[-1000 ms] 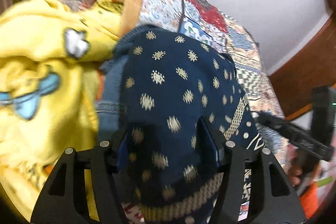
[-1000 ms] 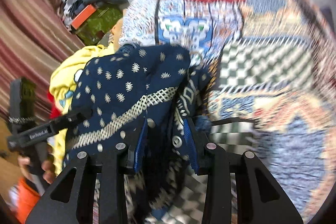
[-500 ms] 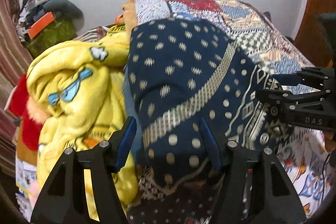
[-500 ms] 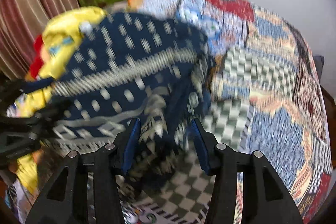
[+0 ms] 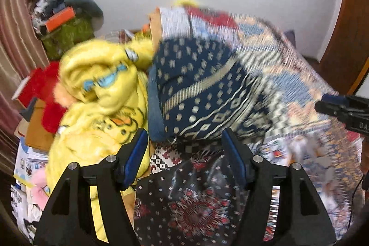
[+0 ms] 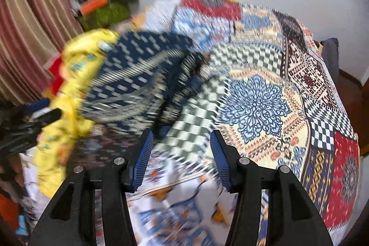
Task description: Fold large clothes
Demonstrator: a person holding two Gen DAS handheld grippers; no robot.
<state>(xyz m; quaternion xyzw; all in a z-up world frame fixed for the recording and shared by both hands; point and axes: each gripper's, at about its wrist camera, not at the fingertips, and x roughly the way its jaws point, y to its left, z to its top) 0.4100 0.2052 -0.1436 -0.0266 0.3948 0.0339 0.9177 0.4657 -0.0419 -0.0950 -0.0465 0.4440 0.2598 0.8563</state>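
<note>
Jaws of the left gripper (image 5: 184, 151) have just been opening, spread and empty; the navy patterned garment (image 5: 198, 89) lies folded on the bed (image 5: 299, 75). Right gripper (image 6: 181, 153) likewise parted, nothing between, fold step released; next, probably picking another garment

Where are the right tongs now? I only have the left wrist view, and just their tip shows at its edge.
Observer: The right tongs are open with nothing between them; their jaws have just been opening.
Operator: What is in front of them?
Observer: A green-and-white checked patch of the bedspread, beside the navy garment.
Operator: What is at the bed's near right corner?
Observer: A red patch of that bedspread.
</note>
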